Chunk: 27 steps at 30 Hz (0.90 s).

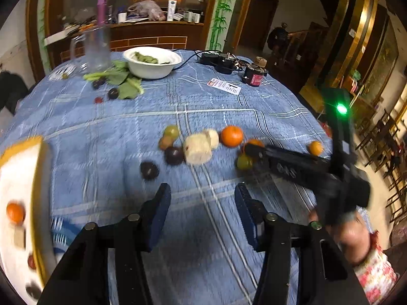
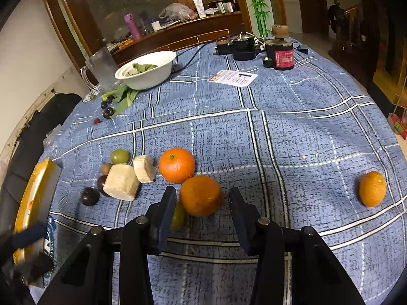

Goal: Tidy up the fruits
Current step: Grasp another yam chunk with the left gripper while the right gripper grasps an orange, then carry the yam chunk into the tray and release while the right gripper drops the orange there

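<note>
On the blue checked cloth lies a cluster of fruit: two oranges [image 2: 176,165] [image 2: 201,195], pale cut chunks [image 2: 122,183], green fruits [image 2: 119,156], dark plums [image 2: 89,196]. A third orange [image 2: 372,189] lies apart on the right. My right gripper [image 2: 202,198] is open, its tips either side of the nearer orange with gaps showing; a green fruit [image 2: 178,216] peeks from behind its left finger. My left gripper [image 1: 202,198] is open over bare cloth, short of a plum [image 1: 149,170]. A yellow-rimmed tray [image 1: 25,147] at the left holds an orange [image 1: 15,212] and smaller pieces.
At the back stand a white bowl [image 2: 150,73] with greens, a glass mug [image 2: 101,68], loose leaves and small plums [image 2: 108,113], a card [image 2: 234,77], and black devices with cables [image 2: 279,53]. A person's floral sleeve [image 1: 374,274] shows at the right.
</note>
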Each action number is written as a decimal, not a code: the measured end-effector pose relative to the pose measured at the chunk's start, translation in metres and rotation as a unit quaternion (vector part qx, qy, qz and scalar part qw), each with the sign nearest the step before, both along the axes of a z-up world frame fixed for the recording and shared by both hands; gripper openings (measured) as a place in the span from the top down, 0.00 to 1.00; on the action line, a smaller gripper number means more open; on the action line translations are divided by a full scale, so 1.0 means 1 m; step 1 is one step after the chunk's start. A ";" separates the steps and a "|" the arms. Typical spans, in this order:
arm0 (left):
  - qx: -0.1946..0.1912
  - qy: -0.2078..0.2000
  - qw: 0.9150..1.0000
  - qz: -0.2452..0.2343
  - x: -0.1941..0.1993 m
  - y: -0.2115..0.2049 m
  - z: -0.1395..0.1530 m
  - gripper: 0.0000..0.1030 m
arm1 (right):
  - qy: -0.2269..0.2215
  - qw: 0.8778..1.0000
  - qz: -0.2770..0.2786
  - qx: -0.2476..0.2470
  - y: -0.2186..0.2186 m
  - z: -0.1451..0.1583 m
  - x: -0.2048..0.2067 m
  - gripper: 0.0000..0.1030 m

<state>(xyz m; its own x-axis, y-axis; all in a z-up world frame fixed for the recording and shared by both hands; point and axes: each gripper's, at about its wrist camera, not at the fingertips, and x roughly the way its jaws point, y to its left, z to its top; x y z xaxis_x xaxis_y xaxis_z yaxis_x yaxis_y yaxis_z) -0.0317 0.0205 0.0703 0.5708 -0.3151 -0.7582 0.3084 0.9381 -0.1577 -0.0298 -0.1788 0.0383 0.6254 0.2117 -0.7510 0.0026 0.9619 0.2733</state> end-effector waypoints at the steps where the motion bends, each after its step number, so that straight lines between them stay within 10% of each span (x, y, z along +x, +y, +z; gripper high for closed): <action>1: 0.005 -0.001 1.000 -0.004 0.007 -0.005 -0.002 0.55 | 0.000 1.000 0.004 0.006 -0.002 -0.001 0.000 0.56; 17: 0.155 -0.026 0.984 -0.080 0.070 -0.057 -0.044 0.64 | 0.005 0.997 0.008 0.070 -0.015 -0.006 0.001 0.66; 27: 0.104 -0.034 0.993 -0.050 0.048 -0.041 -0.023 0.64 | -0.020 0.996 0.003 0.081 -0.021 0.007 -0.006 0.66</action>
